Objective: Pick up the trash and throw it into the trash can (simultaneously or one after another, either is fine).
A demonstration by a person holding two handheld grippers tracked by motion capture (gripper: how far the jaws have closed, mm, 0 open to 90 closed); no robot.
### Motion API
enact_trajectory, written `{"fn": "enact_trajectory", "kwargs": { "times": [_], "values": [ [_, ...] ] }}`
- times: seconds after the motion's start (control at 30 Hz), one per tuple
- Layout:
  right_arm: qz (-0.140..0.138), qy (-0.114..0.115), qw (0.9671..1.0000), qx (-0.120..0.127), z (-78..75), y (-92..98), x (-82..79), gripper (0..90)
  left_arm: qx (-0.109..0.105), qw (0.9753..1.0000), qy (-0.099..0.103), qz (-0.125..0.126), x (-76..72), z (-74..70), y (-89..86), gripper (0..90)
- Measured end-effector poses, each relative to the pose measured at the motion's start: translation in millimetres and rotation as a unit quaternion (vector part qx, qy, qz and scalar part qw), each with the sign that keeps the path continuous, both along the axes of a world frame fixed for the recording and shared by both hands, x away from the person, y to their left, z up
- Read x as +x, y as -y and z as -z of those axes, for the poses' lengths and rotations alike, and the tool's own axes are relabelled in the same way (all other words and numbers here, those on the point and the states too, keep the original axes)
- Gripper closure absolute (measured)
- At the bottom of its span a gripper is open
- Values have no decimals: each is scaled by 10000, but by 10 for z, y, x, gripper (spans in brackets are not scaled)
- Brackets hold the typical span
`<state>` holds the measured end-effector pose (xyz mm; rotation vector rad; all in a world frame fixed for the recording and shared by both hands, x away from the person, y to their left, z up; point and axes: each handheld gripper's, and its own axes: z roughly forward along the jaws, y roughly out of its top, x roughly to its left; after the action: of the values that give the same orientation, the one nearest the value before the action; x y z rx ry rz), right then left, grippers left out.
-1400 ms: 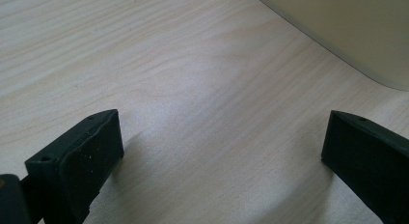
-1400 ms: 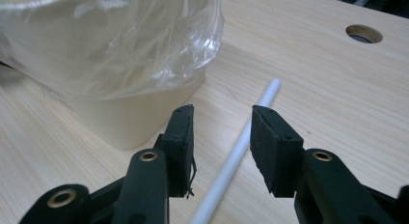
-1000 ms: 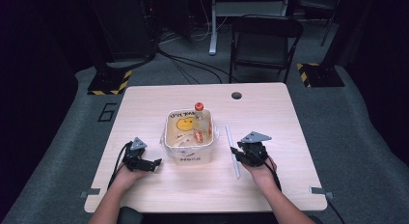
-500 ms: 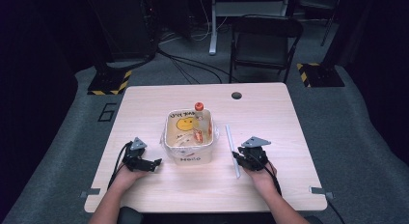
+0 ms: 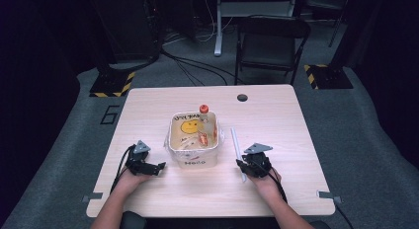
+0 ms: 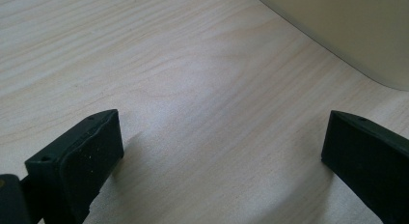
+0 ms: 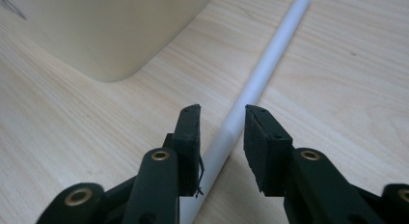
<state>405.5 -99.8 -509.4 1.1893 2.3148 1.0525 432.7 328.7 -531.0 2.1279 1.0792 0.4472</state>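
Note:
A white rod (image 5: 235, 142) lies on the wooden table just right of a cream tub (image 5: 192, 161) marked with a smiley and "Hello". A red-capped bottle (image 5: 204, 109) leans in the tub with other small items. My right gripper (image 5: 242, 166) sits low at the rod's near end. In the right gripper view its jaws (image 7: 222, 122) straddle the rod (image 7: 270, 60), narrowed, with a gap still showing on one side. The tub's corner (image 7: 111, 31) is close by. My left gripper (image 5: 159, 167) rests left of the tub, wide open (image 6: 222, 151) over bare wood, near the tub wall (image 6: 347, 31).
A round cable hole (image 5: 242, 97) sits at the table's far edge. A dark folding chair (image 5: 272, 41) stands behind the table, with cables on the floor. Bare wood stretches left, right and in front of the tub.
My right gripper has slid toward the near edge along the rod and now sits at its near end. The left gripper and the tub stayed put.

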Motion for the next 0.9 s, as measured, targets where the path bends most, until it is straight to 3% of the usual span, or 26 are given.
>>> {"fn": "enact_trajectory", "kwargs": {
  "times": [0.37, 0.9],
  "values": [
    [158, -95, 9997, -138, 82, -7, 14, 695, 3, 10000, -1, 1, 0, 0, 0, 7],
    [374, 69, 9991, -193, 108, 70, 120, 781, 7, 10000, -1, 5, 0, -1, -1, 8]
  ]
}}
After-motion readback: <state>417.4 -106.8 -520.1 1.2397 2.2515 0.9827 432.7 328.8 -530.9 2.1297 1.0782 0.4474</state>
